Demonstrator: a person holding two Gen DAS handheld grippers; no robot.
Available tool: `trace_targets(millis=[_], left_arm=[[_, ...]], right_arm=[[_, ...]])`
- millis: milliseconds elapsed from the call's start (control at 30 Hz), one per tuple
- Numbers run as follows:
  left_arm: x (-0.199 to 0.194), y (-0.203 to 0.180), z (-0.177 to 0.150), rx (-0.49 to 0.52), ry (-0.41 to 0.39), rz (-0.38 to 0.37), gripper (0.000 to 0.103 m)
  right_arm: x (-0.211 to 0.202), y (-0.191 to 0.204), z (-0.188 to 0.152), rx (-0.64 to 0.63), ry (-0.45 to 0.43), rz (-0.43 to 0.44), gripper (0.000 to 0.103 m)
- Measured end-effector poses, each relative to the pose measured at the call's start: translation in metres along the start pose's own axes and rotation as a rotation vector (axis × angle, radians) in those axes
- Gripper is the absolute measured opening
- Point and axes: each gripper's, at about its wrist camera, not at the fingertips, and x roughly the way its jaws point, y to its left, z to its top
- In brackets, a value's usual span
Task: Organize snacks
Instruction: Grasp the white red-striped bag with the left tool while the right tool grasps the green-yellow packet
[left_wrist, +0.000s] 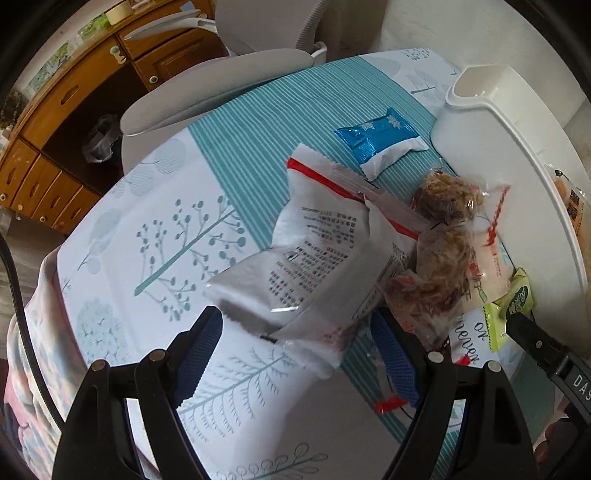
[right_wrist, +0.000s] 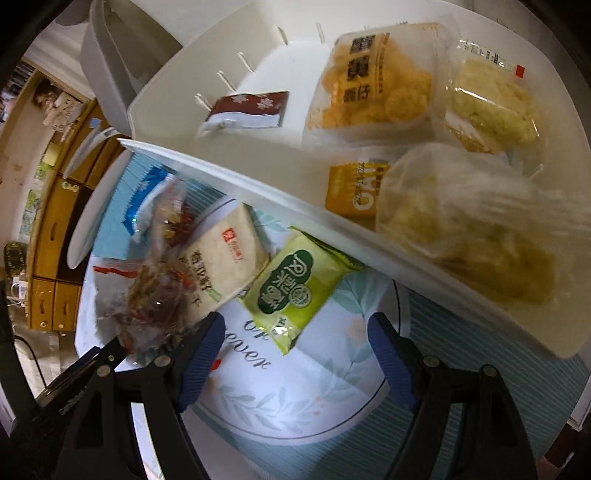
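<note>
I am holding my left tongs (left_wrist: 299, 347) apart over a crinkly white packet (left_wrist: 310, 258) on the patterned worktop (left_wrist: 147, 221), and my right tongs (right_wrist: 299, 343) apart over a glossy green pouch (right_wrist: 295, 280) lying beside the smooth white plastic bin (right_wrist: 258, 184) of bagged snacks.

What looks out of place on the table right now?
Nothing is spilled or torn. The loose packets lie heaped and overlapping beside the white bin, and the green packet rests against its wall.
</note>
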Motion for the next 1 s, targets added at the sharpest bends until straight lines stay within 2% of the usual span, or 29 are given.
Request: trace_targets(millis=[333,433,567,633,700,767,800,900,1000], left_arm=[[0.018,-0.002,0.009,-0.033,0.001,0.007,0.081],[0.022,-0.004,0.012,-0.049,-0.003,-0.015,0.069],[0.022,-0.004,0.016,-0.071,-0.021,-0.032,0.06],[0.02,-0.003,0.015,-0.078,-0.031,-0.045,0.05],[0.017,-0.001,0.012,-0.101,-0.044,-0.043,0.043],[0.015,0.003,0.008,-0.109,-0.044,-0.05,0.042],[0.013,0.002,0.005,-0.107,-0.05,-0.055,0.04],[0.007,0.005,-0.003,-0.111,-0.058,-0.077,0.039],[0.001,0.01,-0.011,-0.14,-0.066,-0.09,0.039]], right_arm=[[0.011,0.011,0.009,-0.04,-0.045,-0.073,0.081],[0.012,0.017,0.009,-0.064,-0.052,-0.096,0.081],[0.016,0.027,0.01,-0.1,-0.062,-0.124,0.081],[0.018,0.031,0.008,-0.119,-0.07,-0.134,0.081],[0.019,0.035,0.008,-0.129,-0.077,-0.14,0.081],[0.02,0.038,0.007,-0.142,-0.075,-0.142,0.08],[0.02,0.039,0.008,-0.147,-0.07,-0.139,0.078],[0.022,0.05,0.008,-0.192,-0.067,-0.104,0.062],[0.023,0.052,0.012,-0.192,-0.057,-0.097,0.059]])
